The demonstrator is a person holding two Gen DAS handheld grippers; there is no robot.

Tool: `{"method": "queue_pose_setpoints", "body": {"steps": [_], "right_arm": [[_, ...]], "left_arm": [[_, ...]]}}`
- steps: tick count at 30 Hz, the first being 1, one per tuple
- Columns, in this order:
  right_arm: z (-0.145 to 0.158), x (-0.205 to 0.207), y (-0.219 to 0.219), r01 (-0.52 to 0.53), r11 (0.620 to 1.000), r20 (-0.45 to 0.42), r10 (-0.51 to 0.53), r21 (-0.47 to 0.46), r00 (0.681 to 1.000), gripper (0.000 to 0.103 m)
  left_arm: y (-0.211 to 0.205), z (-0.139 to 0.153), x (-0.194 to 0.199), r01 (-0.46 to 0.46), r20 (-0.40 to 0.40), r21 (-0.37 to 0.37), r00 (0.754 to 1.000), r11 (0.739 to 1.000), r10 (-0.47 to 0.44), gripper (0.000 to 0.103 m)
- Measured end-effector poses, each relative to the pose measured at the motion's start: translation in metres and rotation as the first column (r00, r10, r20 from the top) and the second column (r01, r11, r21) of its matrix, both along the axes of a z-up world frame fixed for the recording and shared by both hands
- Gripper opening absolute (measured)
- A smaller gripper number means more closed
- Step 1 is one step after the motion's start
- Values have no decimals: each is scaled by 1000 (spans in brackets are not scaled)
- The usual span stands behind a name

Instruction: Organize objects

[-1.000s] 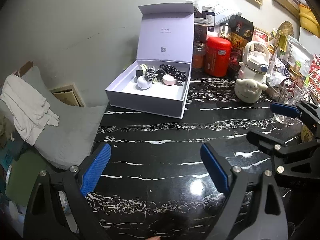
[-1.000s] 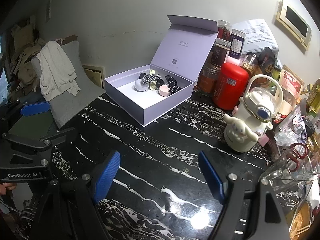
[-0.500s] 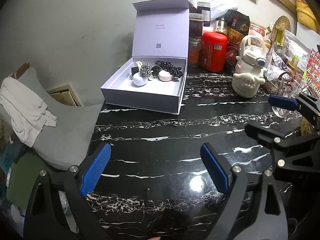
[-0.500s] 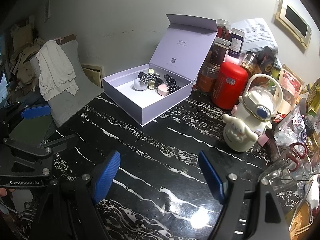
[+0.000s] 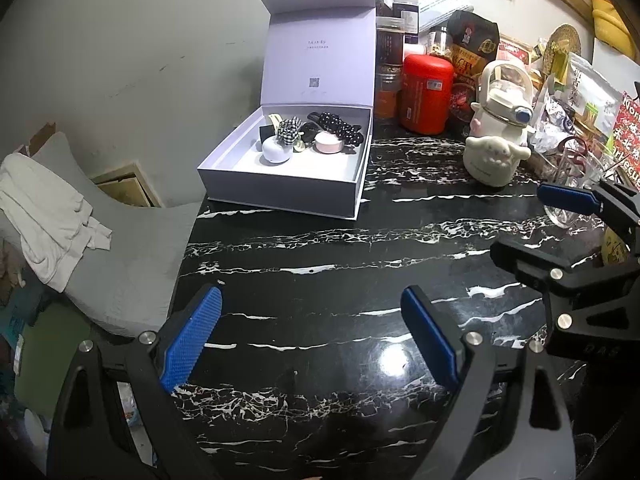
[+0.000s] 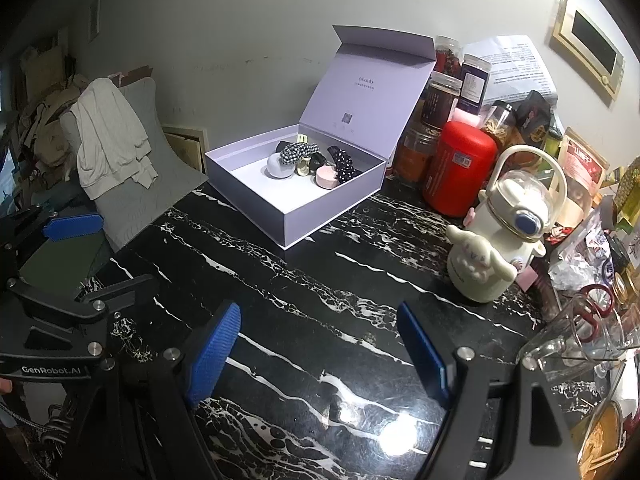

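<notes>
An open lilac gift box (image 5: pixel 280 196) (image 6: pixel 332 212) stands at the back of the black marble table (image 5: pixel 340 280) with its lid upright. Inside lie a white round case (image 5: pixel 276 150) (image 6: pixel 279 166), a pink round case (image 5: pixel 328 142) (image 6: pixel 326 176), a checked scrunchie (image 5: pixel 289 130) (image 6: pixel 294 151) and black beaded hair pieces (image 5: pixel 340 126) (image 6: pixel 342 162). My left gripper (image 5: pixel 312 336) is open and empty over the near table. My right gripper (image 6: pixel 320 348) is open and empty too; it also shows at the right in the left wrist view (image 5: pixel 560 224).
A red canister (image 5: pixel 426 94) (image 6: pixel 458 168), jars, food packets and a white cartoon bottle (image 5: pixel 496 148) (image 6: pixel 504 232) crowd the back right. A glass (image 6: pixel 576 340) with scissors stands at the right edge. A grey chair (image 5: pixel 100 240) with a white cloth is left of the table.
Both grippers have drawn back a little from the box, which looks smaller and farther. Both stay open and empty.
</notes>
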State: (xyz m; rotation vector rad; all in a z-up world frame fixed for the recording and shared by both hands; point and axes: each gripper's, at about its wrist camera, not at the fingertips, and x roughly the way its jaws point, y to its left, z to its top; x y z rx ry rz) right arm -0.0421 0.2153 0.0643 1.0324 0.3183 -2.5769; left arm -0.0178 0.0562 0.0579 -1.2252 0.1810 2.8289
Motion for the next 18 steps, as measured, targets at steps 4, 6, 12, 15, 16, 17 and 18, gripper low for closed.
{"method": "queue_pose_setpoints", "body": {"steps": [4,6,12,15,16,17,18], "right_arm": [[0,0,1,0,1000,0,0,-1,1000,82],[0,0,2,0,1000,-1,0,-1,1000,82],[0,0,4,3,1000,0,-3,-4,1000,82],[0,-1,4,3,1000,1,-3,-4,1000,82],[0,-1,4,3,1000,1,-3,-4,1000,82],[0,-1,4,4,1000,1,-4,-5,1000,82],[0,-1,4,3,1000,2,-3,-5,1000,82]], "left_arm": [[1,0,0,3,3,5,1000,1000,-3,91],[1,0,0,3,4,0,1000,1000,-3,91],[2,-1,1,2,3,-1,1000,1000,-2,91],[3,-1,0,2,7,-5,1000,1000,-2,91],[3,-1,0,1,8,-6,1000,1000,-1,91],[4,-1,0,1,8,-5,1000,1000,-1,91],[3,-1,0,2,7,-4,1000,1000,-2,91]]}}
